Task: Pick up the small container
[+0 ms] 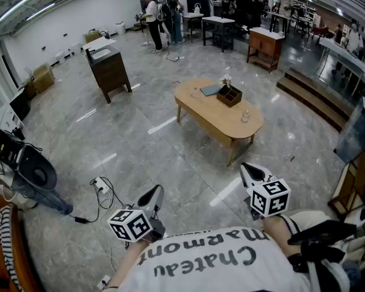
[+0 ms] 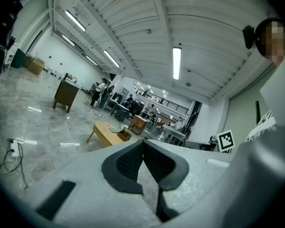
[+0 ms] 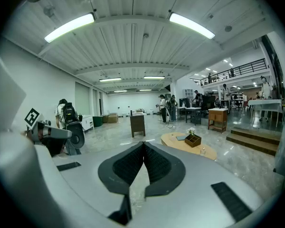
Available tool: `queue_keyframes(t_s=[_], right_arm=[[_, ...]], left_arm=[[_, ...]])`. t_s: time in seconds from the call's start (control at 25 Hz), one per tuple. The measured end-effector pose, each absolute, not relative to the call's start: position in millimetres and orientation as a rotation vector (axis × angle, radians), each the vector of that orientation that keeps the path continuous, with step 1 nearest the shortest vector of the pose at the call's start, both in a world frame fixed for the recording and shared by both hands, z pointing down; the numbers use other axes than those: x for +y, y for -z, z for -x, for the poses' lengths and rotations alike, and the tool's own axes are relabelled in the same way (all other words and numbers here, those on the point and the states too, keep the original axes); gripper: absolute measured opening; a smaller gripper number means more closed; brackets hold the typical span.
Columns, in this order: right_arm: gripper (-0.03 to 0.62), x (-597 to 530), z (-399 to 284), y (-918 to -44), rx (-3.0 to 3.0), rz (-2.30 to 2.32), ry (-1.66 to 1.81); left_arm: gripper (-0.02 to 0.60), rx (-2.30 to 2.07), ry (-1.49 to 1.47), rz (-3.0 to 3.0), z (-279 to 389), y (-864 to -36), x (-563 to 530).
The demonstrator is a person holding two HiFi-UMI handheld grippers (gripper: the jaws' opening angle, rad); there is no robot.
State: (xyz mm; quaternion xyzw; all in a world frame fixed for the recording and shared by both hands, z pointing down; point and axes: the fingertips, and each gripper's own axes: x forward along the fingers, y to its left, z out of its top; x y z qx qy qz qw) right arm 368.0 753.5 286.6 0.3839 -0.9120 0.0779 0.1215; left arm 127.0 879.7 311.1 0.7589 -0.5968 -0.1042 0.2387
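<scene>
Floor (image 1: pixel 170 163) stretches to table (image 1: pixel 222 119); small container (image 1: pixel 245 115) near its edge.

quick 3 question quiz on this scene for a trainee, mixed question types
1. Multiple choice: the container stands on A) the floor B) the table C) the cabinet.
2. True or false: the left gripper is shut and empty.
3. Fill in: the right gripper is shut and holds ___.

Key: 1 B; 2 true; 3 nothing.
</scene>
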Motion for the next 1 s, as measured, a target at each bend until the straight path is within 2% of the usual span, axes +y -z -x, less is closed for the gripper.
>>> queue_keyframes(t_s=[1.0], right_arm=[[0.012, 779, -338, -321, -2.596, -1.121, -0.306]], left_arm=[[0.015, -1.652, 0.294, -2.008, -91, -337, 905]])
